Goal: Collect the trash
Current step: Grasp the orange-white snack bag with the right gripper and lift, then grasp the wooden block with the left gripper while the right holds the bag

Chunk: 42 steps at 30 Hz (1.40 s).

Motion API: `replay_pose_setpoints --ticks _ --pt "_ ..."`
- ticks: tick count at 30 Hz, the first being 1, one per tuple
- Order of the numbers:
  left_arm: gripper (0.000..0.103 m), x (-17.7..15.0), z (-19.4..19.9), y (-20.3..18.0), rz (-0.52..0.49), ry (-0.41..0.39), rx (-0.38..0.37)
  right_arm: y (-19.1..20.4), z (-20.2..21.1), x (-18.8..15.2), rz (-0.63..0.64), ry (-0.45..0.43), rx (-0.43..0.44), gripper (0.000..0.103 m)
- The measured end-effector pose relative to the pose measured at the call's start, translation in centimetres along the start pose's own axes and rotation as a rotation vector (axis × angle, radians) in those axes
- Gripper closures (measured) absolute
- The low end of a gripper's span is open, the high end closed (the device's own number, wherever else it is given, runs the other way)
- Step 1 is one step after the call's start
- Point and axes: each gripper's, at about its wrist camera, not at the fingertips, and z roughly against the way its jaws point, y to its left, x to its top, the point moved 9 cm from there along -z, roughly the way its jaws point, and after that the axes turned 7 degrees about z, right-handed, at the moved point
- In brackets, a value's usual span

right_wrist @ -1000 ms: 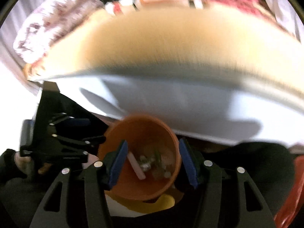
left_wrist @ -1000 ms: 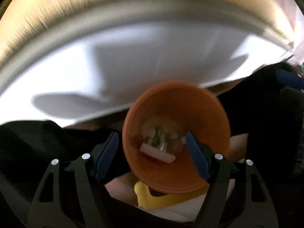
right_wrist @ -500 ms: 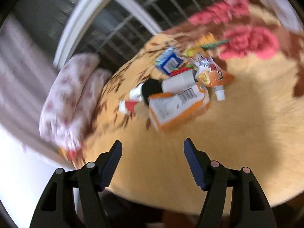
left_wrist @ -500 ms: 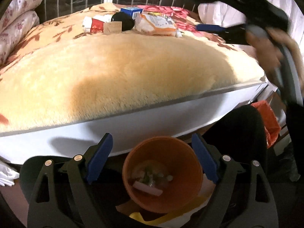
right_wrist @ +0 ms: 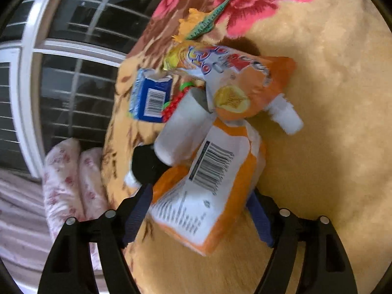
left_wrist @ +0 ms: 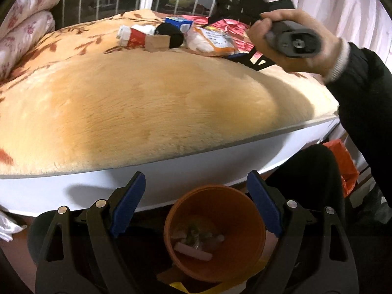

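Trash lies in a heap on the yellow plush bed cover (left_wrist: pixel 147 93). An orange-and-white snack bag (right_wrist: pixel 208 191) lies between the fingers of my right gripper (right_wrist: pixel 198 196), whose jaws are opening and do not press on it. Beyond it lie an orange juice pouch (right_wrist: pixel 245 88), a white cup (right_wrist: pixel 181 127), a blue carton (right_wrist: pixel 152 95) and a black round thing (right_wrist: pixel 144 164). My left gripper (left_wrist: pixel 196 178) hangs open and empty above an orange bucket (left_wrist: pixel 240 210) with scraps in its bottom. A hand (left_wrist: pixel 294 36) holds the right gripper over the heap.
Floral pillows (left_wrist: pixel 24 24) lie at the bed's far left under a barred window (left_wrist: pixel 110 0). The white bed side (left_wrist: pixel 73 188) rises just behind the bucket. A dark-clothed leg (left_wrist: pixel 313 171) and an orange plastic bag (left_wrist: pixel 343 166) are to the bucket's right.
The left gripper lifted off the bucket, tipped up and widened, bringing the bed into view. The right gripper swung from the bucket to the heap, rolled, and now straddles the snack bag.
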Motion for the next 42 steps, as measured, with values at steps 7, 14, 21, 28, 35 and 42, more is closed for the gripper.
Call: replay_pose_setpoints --ticks 7,14,21,28,35,42 --pt "0.02 0.8 1.4 1.2 0.029 -0.032 0.035 0.2 1.0 -1.1 0.123 -0.029 0.013 0.082" --pt "0.02 5.3 1.2 1.4 0.051 -0.053 0.105 1.7 10.8 -6.2 0.639 -0.218 -0.021 0.082" --pt "0.02 14.3 -2.8 0.9 0.097 -0.102 0.196 0.7 16.9 -12.9 1.022 -0.441 -0.149 0.082" --pt "0.02 19.8 -9.7 3.1 0.22 -0.068 0.352 -2.3 17.9 -12.7 0.955 -0.449 -0.119 0.081" --pt "0.02 21.2 -12.8 4.5 0.27 -0.028 0.452 -4.9 17.9 -11.1 0.889 -0.429 -0.094 0.081" --pt "0.034 21.2 -14.2 5.9 0.305 0.011 0.511 -5.4 17.3 -10.6 0.854 -0.413 -0.061 0.081"
